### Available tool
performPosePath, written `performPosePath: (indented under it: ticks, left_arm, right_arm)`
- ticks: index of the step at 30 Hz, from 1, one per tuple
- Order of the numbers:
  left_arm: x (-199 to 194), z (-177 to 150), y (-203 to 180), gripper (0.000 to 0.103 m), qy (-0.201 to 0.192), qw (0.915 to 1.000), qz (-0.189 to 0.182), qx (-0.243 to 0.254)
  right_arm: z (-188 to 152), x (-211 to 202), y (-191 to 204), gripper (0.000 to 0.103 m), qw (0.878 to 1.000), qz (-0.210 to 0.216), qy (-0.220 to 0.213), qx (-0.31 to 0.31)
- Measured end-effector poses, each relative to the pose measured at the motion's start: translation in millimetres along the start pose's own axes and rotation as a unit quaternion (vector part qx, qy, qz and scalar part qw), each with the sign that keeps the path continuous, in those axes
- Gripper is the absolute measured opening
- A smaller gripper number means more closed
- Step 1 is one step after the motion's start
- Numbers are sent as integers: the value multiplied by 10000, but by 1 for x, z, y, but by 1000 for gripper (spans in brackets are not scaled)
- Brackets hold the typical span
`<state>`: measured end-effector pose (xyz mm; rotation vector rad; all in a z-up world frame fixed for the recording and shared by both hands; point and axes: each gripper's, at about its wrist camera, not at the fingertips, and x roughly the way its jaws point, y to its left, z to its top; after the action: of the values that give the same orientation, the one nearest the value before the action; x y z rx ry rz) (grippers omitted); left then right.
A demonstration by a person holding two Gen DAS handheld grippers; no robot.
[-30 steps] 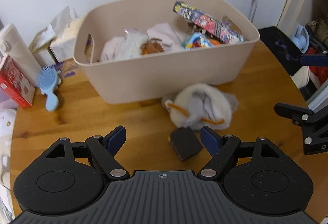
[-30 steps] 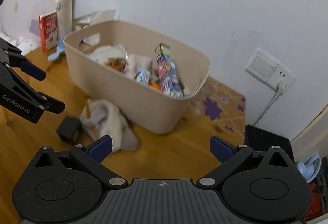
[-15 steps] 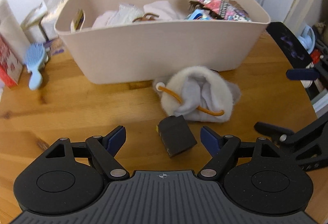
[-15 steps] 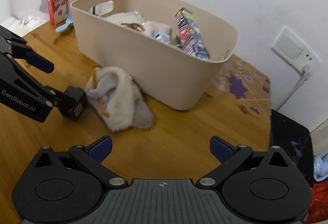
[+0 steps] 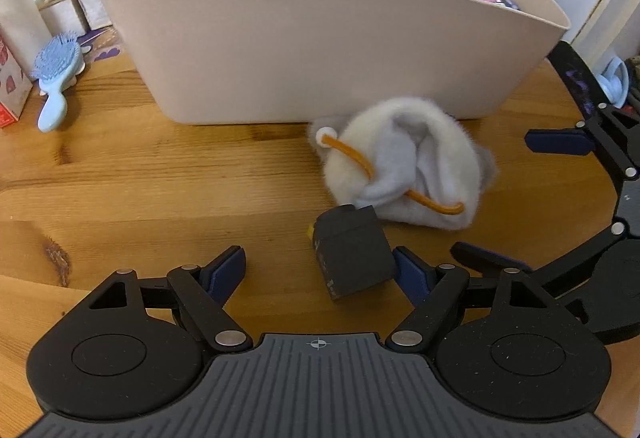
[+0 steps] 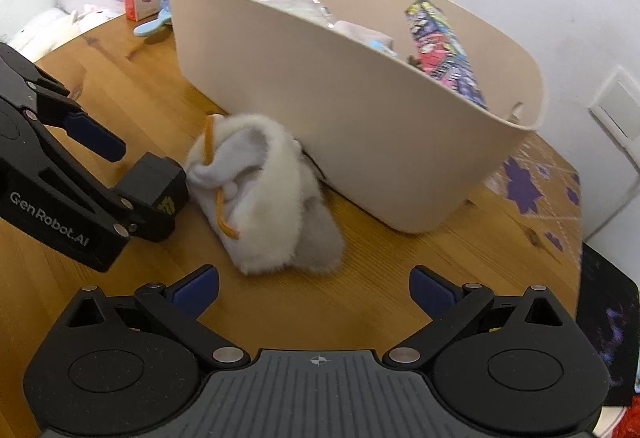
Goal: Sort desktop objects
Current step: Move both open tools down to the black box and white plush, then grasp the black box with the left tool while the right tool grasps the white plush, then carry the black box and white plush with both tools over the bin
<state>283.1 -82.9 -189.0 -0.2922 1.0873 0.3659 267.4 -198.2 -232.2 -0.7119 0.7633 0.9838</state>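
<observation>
Two grippers low over the bench, fingers apart.
My left gripper point(image 5: 318, 272) has closed in around the black block point(image 5: 351, 252); right gripper point(image 6: 314, 288) nearer the fluffy pouch point(image 6: 266, 193).

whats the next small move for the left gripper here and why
Probably close the left gripper on the black block. The block already sits on the table between its open fingers, near the right pad, so a slight shift right first may centre it.
</observation>
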Motion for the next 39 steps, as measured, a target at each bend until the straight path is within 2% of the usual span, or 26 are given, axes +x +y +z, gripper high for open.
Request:
performPosePath:
  ticks: [5, 8, 10, 14, 17, 18, 19, 20, 22, 25, 33, 39]
  left_arm:
    - [3, 0, 4, 80, -80, 10000, 57, 3]
    - [3, 1, 8, 76, -159, 9999, 45, 51]
    - [4, 2, 9, 71, -150, 9998, 73, 139]
    - [4, 6, 12, 59, -185, 9994, 110, 289]
    - [2, 5, 15, 46, -260, 9989, 97, 385]
    - [2, 4, 14, 37, -284, 9987, 75, 410]
    - [1, 4, 15, 32, -299, 9986, 22, 429]
    - [1, 5, 16, 32, -283, 9987, -12, 421]
    - [1, 6, 19, 32, -255, 9989, -110, 388]
    - [-1, 3, 19, 32, -226, 9986, -128, 454]
    - [-7, -8, 21, 32, -83, 9990, -96, 438]
    - [-24, -15, 24, 32, -216, 9984, -134, 506]
  right_arm:
    - [5, 9, 4, 103, 9998, 155, -104, 11]
    - [7, 12, 5, 102, 9996, 228, -183, 26]
    - [9, 14, 5, 95, 9995, 247, -202, 52]
    - [9, 17, 5, 87, 9990, 363, -215, 169]
    - [8, 17, 5, 77, 9983, 442, -284, 244]
    - [9, 16, 5, 70, 9981, 464, -305, 262]
    - [8, 16, 5, 61, 9979, 489, -323, 280]
    - [9, 16, 5, 57, 9976, 523, -331, 302]
    - [8, 14, 5, 34, 9971, 583, -339, 361]
    - [8, 11, 9, 24, 9973, 567, -311, 349]
    - [0, -9, 15, 22, 9971, 453, -368, 481]
    - [-8, -27, 21, 22, 9968, 309, -454, 575]
